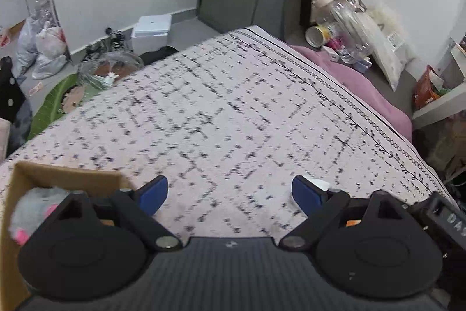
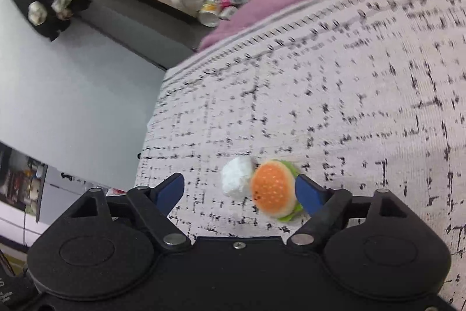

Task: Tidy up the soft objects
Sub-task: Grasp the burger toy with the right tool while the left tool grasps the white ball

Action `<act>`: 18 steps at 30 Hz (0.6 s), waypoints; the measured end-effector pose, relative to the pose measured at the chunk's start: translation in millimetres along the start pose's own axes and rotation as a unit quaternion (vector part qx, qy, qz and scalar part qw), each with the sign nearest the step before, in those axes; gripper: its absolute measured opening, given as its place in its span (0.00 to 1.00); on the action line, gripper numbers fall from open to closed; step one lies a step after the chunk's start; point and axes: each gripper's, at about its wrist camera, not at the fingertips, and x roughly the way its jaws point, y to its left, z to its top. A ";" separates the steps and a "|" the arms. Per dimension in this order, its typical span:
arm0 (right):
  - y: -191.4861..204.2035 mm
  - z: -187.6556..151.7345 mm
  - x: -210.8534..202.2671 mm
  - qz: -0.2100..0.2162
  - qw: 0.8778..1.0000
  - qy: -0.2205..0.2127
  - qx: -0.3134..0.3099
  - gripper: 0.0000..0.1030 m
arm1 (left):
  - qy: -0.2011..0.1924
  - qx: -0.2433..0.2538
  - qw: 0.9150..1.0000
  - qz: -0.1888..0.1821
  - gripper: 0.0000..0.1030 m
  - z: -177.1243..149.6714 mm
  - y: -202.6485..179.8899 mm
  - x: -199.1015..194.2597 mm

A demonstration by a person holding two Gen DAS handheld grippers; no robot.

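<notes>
My left hand-held gripper [image 1: 230, 191] hangs over the patterned bed cover [image 1: 233, 112] with its two blue fingers [image 1: 154, 193] wide apart and nothing between them. One cardboard box [image 1: 17, 194] sits at its lower left; one grey-and-pink plush toy [image 1: 32, 212] lies inside it.

My right hand-held gripper [image 2: 240, 190] points down at the same cover. Its jaws stand apart. Two soft objects lie between them: one burger toy [image 2: 272, 188], orange top and green edge, just beside the right finger, and one white soft lump [image 2: 237, 177] touching the burger's left side. Whether the finger touches the burger I cannot tell.

Beyond the bed edge: one purple blanket [image 1: 370, 89], one clear plastic bottle [image 1: 346, 16]. Writing at the left view's right edge is too blurred to read.
</notes>
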 end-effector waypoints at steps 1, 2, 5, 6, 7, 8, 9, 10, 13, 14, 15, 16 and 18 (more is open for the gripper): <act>-3.4 0.1 2.9 -0.003 1.000 0.005 0.007 0.74 | 0.003 0.001 1.000 -0.005 0.88 -0.1 -4.9 4.9; -6.7 -0.2 6.0 -0.006 1.000 0.011 0.013 0.74 | 0.005 0.002 1.000 -0.009 0.88 0.0 -8.2 8.9; -17.2 -1.7 15.7 -0.018 0.999 0.030 0.033 0.71 | 0.013 0.001 1.000 -0.022 0.88 0.3 -18.4 23.0; -20.7 -2.6 20.5 -0.024 0.998 0.037 0.041 0.69 | 0.015 0.000 1.000 -0.024 0.88 0.4 -21.0 26.7; -24.0 -3.9 25.5 -0.028 0.997 0.044 0.049 0.66 | 0.018 -0.002 0.999 -0.026 0.88 0.3 -24.0 31.4; -28.0 -4.8 29.9 -0.030 0.996 0.052 0.059 0.64 | 0.021 -0.002 0.999 -0.029 0.88 0.1 -27.1 36.1; -31.4 -5.9 33.0 -0.031 0.996 0.057 0.066 0.61 | 0.024 -0.003 0.999 -0.032 0.88 -0.2 -30.1 40.6; -34.5 -6.9 36.3 -0.032 0.995 0.061 0.071 0.59 | 0.027 -0.003 0.999 -0.034 0.87 -0.4 -32.6 44.4; -38.4 -7.5 41.2 -0.026 0.995 0.061 0.077 0.58 | 0.037 -0.009 0.999 -0.038 0.86 -1.4 -39.6 56.4; -38.7 -7.6 42.5 -0.023 0.995 0.060 0.080 0.57 | 0.039 -0.011 0.998 -0.041 0.86 -1.8 -41.4 59.7; -39.6 -6.8 44.2 -0.023 0.995 0.058 0.082 0.52 | 0.041 -0.012 0.998 -0.042 0.86 -2.0 -43.7 63.7; -40.3 -6.8 45.2 -0.026 0.995 0.055 0.084 0.41 | 0.043 -0.013 0.998 -0.043 0.86 -2.2 -45.9 67.2; -43.4 -7.5 47.6 -0.035 0.994 0.051 0.090 0.32 | 0.048 -0.015 0.998 -0.045 0.86 -2.4 -48.7 72.9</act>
